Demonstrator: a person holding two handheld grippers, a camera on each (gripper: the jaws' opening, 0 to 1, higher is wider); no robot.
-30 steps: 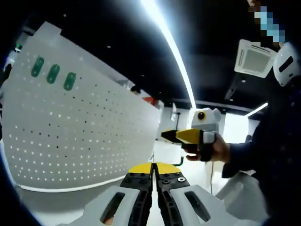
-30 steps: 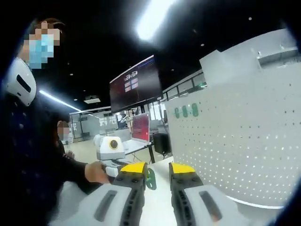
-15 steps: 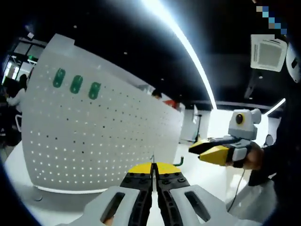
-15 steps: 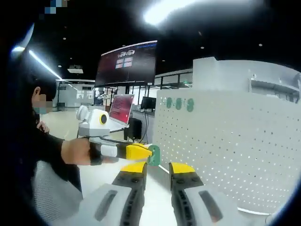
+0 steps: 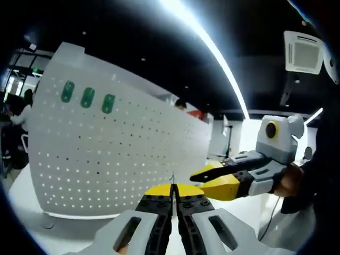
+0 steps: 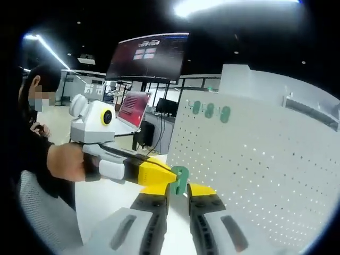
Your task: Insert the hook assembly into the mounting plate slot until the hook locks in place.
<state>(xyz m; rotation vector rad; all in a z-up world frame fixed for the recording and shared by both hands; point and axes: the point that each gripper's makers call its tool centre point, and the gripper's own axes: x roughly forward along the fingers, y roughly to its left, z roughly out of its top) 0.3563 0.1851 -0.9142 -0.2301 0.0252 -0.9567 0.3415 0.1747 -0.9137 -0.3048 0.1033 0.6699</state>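
Left gripper (image 5: 172,187), bottom centre of its own view, has its jaws together on a green hook (image 6: 179,179), seen mid-frame in the right gripper view just short of the white perforated mounting plate (image 5: 117,154). Three green hooks (image 5: 87,98) sit upper left on the plate. Right gripper (image 6: 177,192) jaws slightly apart, empty. Insertion not yet done. No legible writing; monitor (image 6: 149,56) text too small.

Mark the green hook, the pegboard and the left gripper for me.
green hook (image 6: 179,179): right gripper view, flat green body.
pegboard (image 5: 117,154): left gripper view, perforated white face.
left gripper (image 6: 169,178): right gripper view, yellow jaw tips.
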